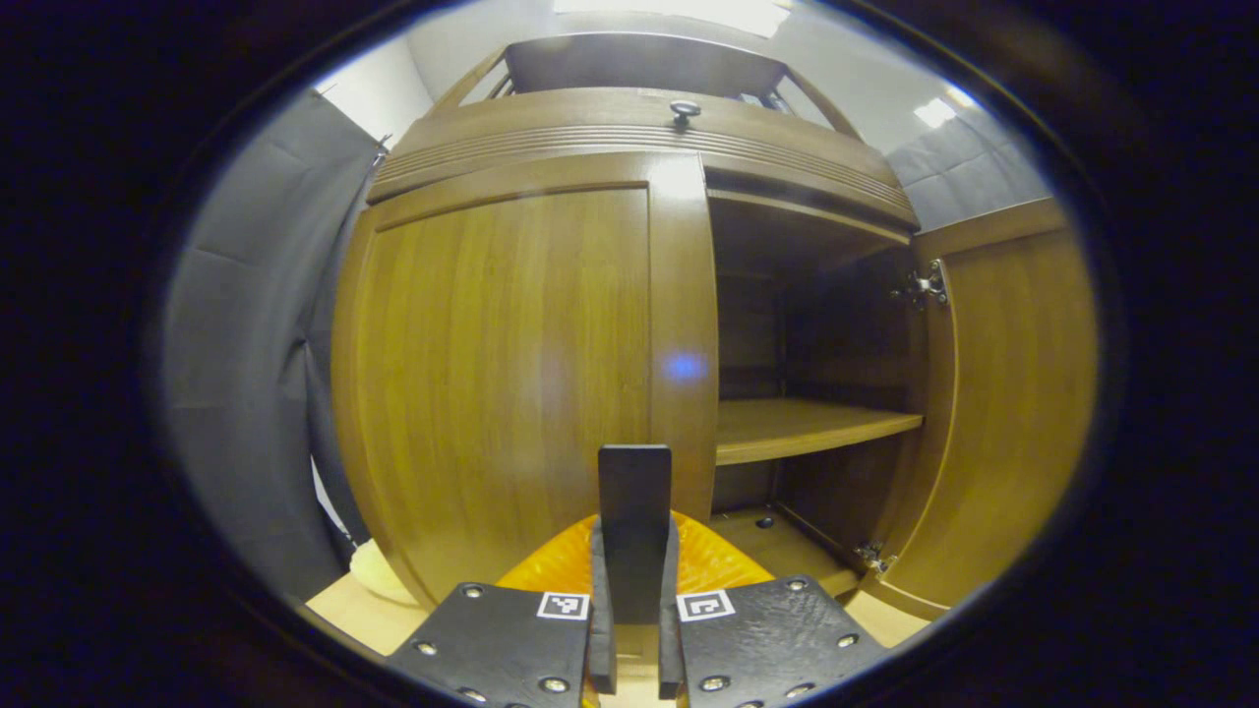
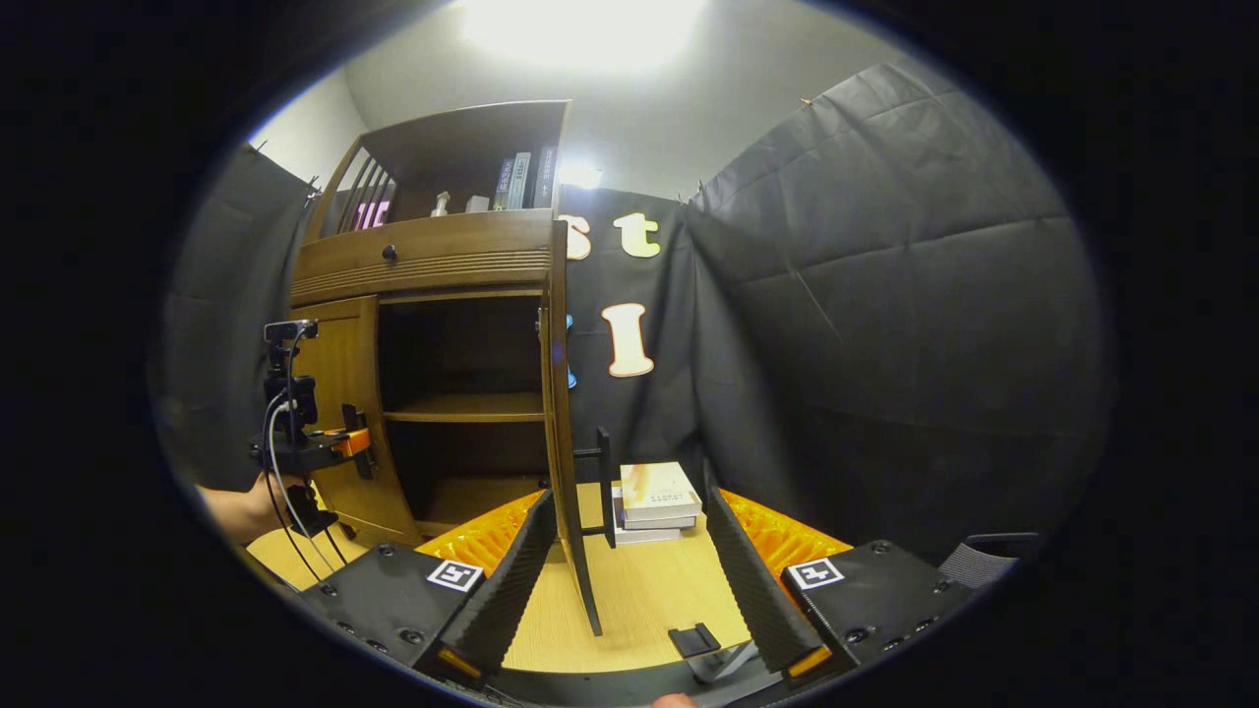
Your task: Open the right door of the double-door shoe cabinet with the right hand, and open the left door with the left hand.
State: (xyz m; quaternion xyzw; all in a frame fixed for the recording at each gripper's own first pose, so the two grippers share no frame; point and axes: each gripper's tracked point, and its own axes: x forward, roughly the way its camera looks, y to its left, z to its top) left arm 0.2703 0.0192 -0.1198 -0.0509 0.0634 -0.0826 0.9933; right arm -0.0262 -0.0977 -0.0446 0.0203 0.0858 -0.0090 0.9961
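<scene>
1. Left gripper view: the cabinet (image 1: 629, 295) stood dead ahead. Its left door (image 1: 511, 374) was shut, flush with the frame; the right door (image 1: 1013, 393) was swung wide, with the shelf (image 1: 807, 428) and dark interior exposed.
2. The left gripper (image 1: 634, 551) had its jaws pinched together on the left door's handle (image 1: 634, 492), a flat vertical bar at the door's inner edge. I judged the grip to be set, with the pull not yet made.
3. Right gripper view: the right door (image 2: 566, 413) was seen edge-on between the spread fingers of the right gripper (image 2: 629, 580). The jaws were wide apart and held nothing. That door's handle (image 2: 602, 487) stuck out on the far side of the panel.
4. Risk A: the left door pivots on its outer edge, so a straight pull-back, rather than following that arc, would likely twist the bar out of the jaws.
5. Risk B: the right gripper straddled the open door's edge. Any sideways drift would knock the panel and swing it partway shut.
6. Risk C: the left gripper (image 2: 315, 442) and the hand (image 2: 241, 511) holding it sat close in front of the left door, so the swinging panel could hit the wrist if the arm did not back off with it.
7. Room: there was bare tabletop (image 2: 649, 590) in front of the cabinet. A stack of books (image 2: 657, 501) lay just beyond the open right door, near the cloth wall (image 2: 885, 344), so that door had little travel left. On the left side the cloth hung near the cabinet, and I could not tell how much clearance there was for a full swing.
</scene>
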